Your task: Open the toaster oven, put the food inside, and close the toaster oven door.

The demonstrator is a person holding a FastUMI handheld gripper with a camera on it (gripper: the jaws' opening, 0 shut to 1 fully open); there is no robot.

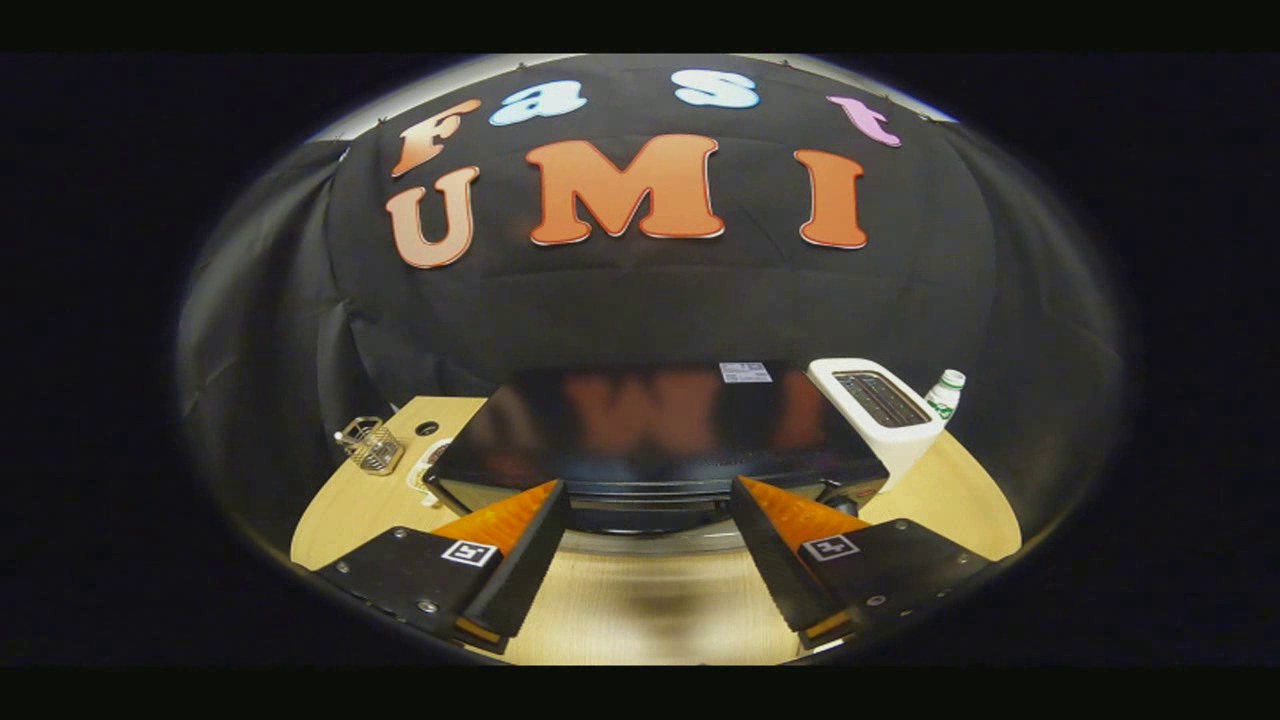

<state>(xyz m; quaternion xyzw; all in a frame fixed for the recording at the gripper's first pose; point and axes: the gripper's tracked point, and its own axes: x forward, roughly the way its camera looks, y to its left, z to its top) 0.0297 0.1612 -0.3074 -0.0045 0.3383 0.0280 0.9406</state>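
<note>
A black toaster oven (655,425) stands on the wooden table (650,610) just ahead of my fingers, seen from above and in front. Its glossy top mirrors the wall behind. The upper edge of its front and a pale handle strip (650,540) show between my fingertips. My gripper (650,490) is open, with a wide gap and nothing between the fingers. The fingertips hover close to the oven's top front edge. I cannot tell whether the door stands open or closed.
A white slot toaster (880,410) stands right of the oven, with a small white bottle (945,393) behind it. A small wire basket (370,445) sits at the table's left rear. A white object (428,470) peeks out at the oven's left side.
</note>
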